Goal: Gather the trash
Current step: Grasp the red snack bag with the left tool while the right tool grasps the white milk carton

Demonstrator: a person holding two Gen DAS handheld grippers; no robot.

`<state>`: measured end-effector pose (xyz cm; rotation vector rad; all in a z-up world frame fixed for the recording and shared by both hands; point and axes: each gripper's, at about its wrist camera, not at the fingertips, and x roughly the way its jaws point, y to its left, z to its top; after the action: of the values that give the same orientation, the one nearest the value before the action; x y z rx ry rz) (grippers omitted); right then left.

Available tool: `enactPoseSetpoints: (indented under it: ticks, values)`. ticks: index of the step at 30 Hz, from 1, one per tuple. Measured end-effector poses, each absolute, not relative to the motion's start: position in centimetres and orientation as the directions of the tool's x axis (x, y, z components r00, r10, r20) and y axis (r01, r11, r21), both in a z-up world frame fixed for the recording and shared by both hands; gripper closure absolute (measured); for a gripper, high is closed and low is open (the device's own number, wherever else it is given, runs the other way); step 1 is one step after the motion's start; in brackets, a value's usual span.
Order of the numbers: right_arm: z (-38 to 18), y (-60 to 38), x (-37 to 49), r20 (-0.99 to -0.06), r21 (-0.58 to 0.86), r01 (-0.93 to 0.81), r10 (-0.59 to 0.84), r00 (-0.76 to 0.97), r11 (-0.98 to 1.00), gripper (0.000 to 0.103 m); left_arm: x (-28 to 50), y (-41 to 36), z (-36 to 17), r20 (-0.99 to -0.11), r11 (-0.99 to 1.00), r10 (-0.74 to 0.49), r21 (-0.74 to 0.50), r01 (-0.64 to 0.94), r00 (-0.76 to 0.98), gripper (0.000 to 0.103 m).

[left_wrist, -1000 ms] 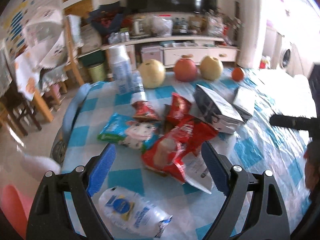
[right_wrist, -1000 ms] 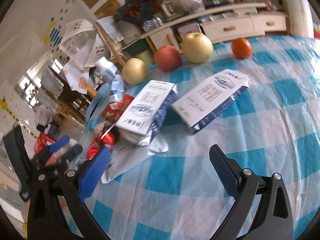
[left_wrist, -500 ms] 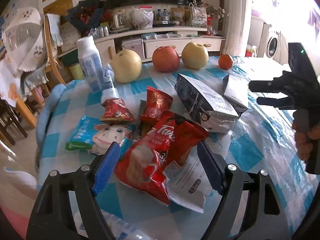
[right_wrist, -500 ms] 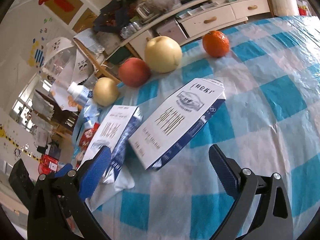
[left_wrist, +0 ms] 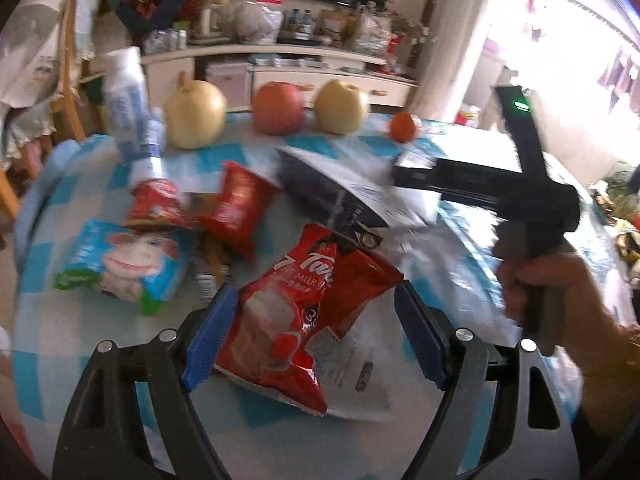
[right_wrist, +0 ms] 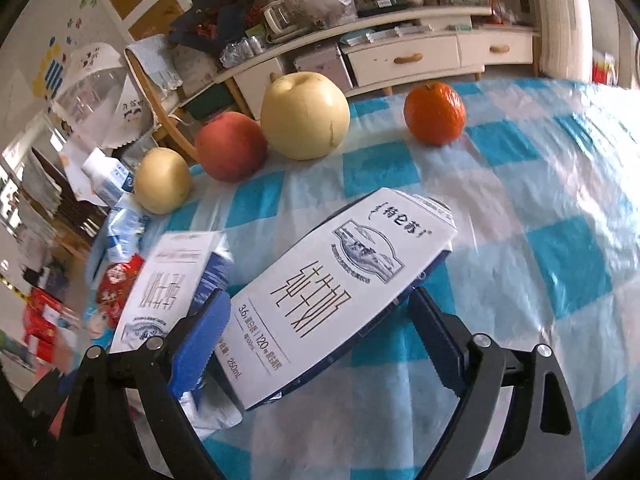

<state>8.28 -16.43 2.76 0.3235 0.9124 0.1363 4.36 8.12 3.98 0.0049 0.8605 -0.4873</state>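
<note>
Both grippers close in on trash, jaws still spread.

The right gripper [right_wrist: 320, 340] has moved in to straddle the milk carton [right_wrist: 332, 292], jaws just narrowing, not yet pinching; the left gripper [left_wrist: 316, 332] now brackets the red snack bag [left_wrist: 304, 320] — both lying on the checked table [right_wrist: 540, 208].

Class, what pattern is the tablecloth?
Blue and white checks on the tablecloth, clearest in the right wrist view.

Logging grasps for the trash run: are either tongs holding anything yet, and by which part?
Nothing is held. The left tongs straddle the red snack bag; the right tongs, just closing, straddle the milk carton's bottom end, pads not pressing.
</note>
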Motion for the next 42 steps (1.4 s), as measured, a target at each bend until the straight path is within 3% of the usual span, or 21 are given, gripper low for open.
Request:
enactPoseSetpoints:
  ticks: [9, 17, 23, 25, 30, 34, 39, 41, 42]
  values:
    - [2.6, -16.5, 10.2, -0.771, 0.309, 0.02, 0.238, 0.59, 0.951, 0.007, 3.6, 6.4, 3.9, -0.717, 0.853, -0.483, -0.255, 0.455, 0.503, 0.022]
    - [2.3, -15.1, 10.9, -0.786, 0.265, 0.035, 0.195, 0.586, 0.963, 0.005, 3.6, 4.8, 3.7, -0.725, 0.875, -0.416, -0.155, 0.458, 0.549, 0.015]
    - [2.5, -14.3, 10.9, -0.806, 0.159, -0.079, 0.176, 0.565, 0.984, 0.005, 3.6, 4.9, 3.7, -0.72, 0.884, -0.409, -0.161, 0.439, 0.561, 0.015]
    - [2.7, -14.6, 10.7, -0.824, 0.116, -0.099, 0.151, 0.546, 0.988, 0.005, 3.7, 5.2, 3.7, -0.718, 0.889, -0.407, -0.169, 0.426, 0.565, 0.02]
    - [2.7, -15.5, 10.0, -0.856, -0.126, -0.084, -0.065, 0.512, 0.989, 0.005, 3.8, 5.6, 3.7, -0.716, 0.896, -0.402, -0.177, 0.408, 0.571, 0.022]
    - [2.2, -16.3, 10.0, -0.852, -0.012, -0.068, 0.025, 0.523, 0.998, 0.005, 3.6, 5.1, 3.6, -0.718, 0.9, -0.376, -0.135, 0.413, 0.585, 0.022]
    - [1.9, -15.2, 9.8, -0.816, -0.023, -0.101, 0.04, 0.577, 0.995, 0.005, 3.5, 4.9, 3.4, -0.719, 0.911, -0.351, -0.113, 0.398, 0.599, 0.023]
    - [1.8, -15.1, 9.7, -0.811, -0.036, -0.106, 0.033, 0.584, 0.994, 0.01, 3.5, 4.9, 3.4, -0.717, 0.913, -0.351, -0.117, 0.392, 0.603, 0.024]
    - [1.5, -15.3, 9.8, -0.815, -0.037, -0.103, 0.03, 0.579, 0.994, 0.02, 3.5, 5.0, 3.4, -0.715, 0.914, -0.352, -0.124, 0.386, 0.604, 0.025]
